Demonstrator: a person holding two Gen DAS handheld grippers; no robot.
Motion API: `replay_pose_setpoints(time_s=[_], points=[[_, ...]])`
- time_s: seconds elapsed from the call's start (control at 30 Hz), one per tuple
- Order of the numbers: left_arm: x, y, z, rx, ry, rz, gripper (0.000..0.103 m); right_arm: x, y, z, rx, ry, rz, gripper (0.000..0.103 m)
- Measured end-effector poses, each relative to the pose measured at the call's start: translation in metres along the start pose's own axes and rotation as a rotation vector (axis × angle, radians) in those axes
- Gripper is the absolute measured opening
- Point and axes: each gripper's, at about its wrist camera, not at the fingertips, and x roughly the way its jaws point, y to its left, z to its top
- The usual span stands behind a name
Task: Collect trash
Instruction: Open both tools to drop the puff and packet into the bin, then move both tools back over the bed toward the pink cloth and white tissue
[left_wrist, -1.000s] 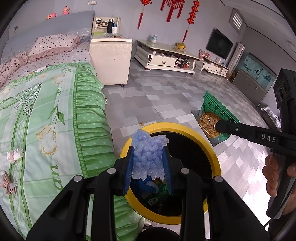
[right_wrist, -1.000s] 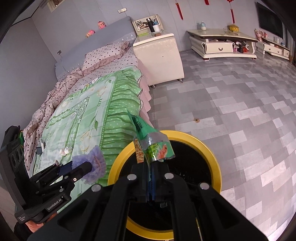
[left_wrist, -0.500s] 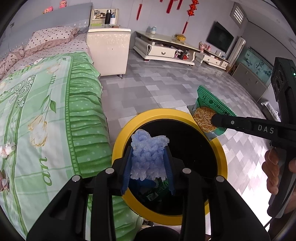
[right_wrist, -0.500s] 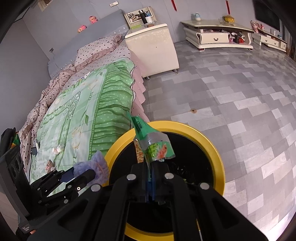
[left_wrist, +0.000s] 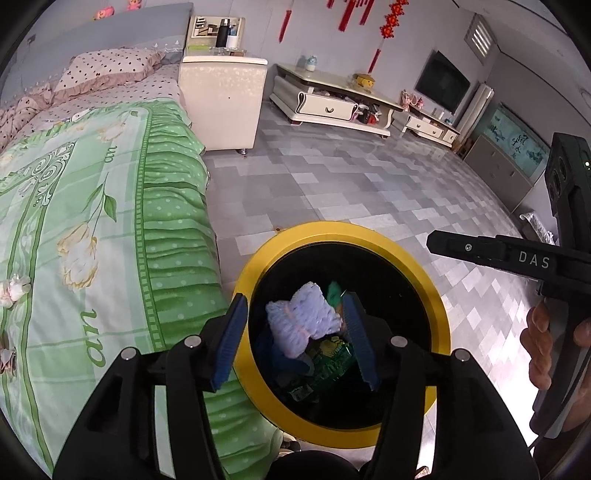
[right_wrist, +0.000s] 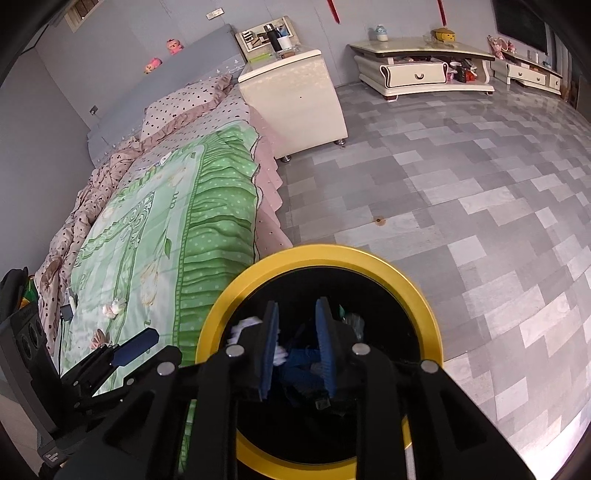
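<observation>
Where grippers gape: one bin (left_wrist: 343, 236), two wrappers (left_wrist: 303, 325).

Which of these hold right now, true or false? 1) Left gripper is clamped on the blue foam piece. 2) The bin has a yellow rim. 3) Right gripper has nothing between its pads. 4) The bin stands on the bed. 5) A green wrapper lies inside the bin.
1) False. The left gripper has just been opening; its jaws stand apart and the blue foam piece is loose over the bin's mouth, touching neither pad.
2) True. The bin has a yellow rim around a black interior.
3) True. The right gripper has just been opening, with nothing between its pads.
4) False. It stands on the grey tiled floor, beside the bed.
5) True. A green wrapper lies inside.
</observation>
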Motion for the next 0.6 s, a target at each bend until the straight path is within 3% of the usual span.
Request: replay_pose_setpoints(time_s=[0.2, 0.3, 0.6], points=[[-0.014, 0.013, 0.001, -0.009, -0.027, 0.026, 0.068, -0.005, 0.005, 0.000, 0.006, -0.010, 0.004, 0.029], [-0.024, 0.026, 0.000, -0.018, -0.046, 0.061, 0.075, -0.007, 0.013, 0.000, -0.004, -0.014, 0.011, 0.038], [-0.058, 0.095, -0.009, -0.079, -0.075, 0.172, 0.079, -0.002, 0.069, 0.002, -0.083, -0.015, 0.065, 0.054]])
